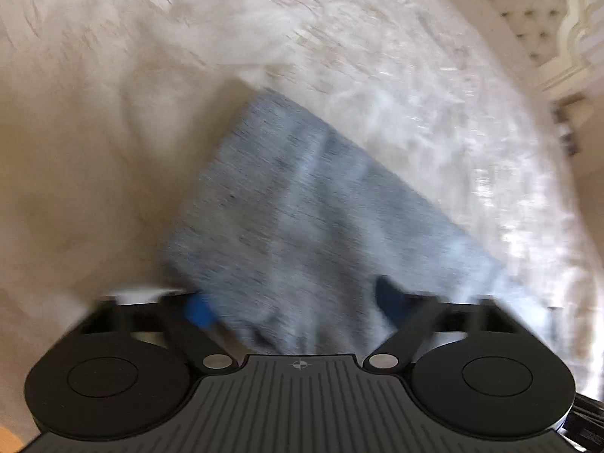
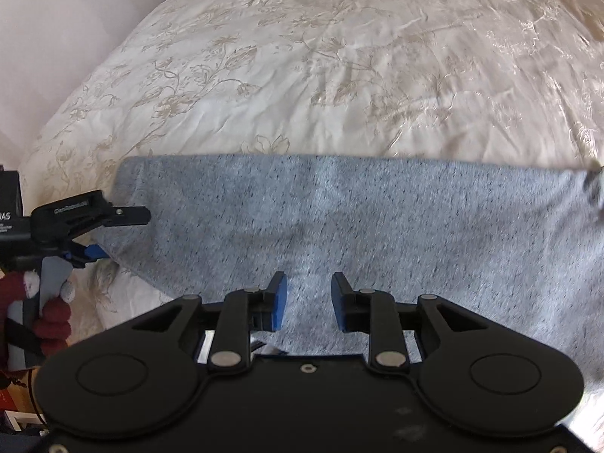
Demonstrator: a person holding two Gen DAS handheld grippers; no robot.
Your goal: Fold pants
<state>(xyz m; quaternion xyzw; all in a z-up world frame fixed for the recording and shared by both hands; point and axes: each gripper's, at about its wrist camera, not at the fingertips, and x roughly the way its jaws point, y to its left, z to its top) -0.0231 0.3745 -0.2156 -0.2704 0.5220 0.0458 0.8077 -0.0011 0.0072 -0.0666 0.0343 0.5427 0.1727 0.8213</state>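
Note:
The grey-blue heathered pants [image 2: 339, 226] lie folded into a wide band across the near part of the bed. In the blurred left wrist view the pants [image 1: 302, 207] run away from the camera between the fingers. My left gripper [image 1: 294, 305] is wide open with the cloth's near end lying between its blue pads. It shows in the right wrist view [image 2: 109, 234] at the pants' left edge, one finger above the cloth and one below. My right gripper [image 2: 308, 302] is open and empty, just above the near middle of the pants.
The cream floral bedspread [image 2: 321, 68] covers the whole bed behind the pants. A pale wall [image 2: 56, 37] stands at the left. A tufted headboard [image 1: 528, 11] shows at the upper right of the left wrist view. A hand in a dark red glove [image 2: 49, 313] holds the left gripper.

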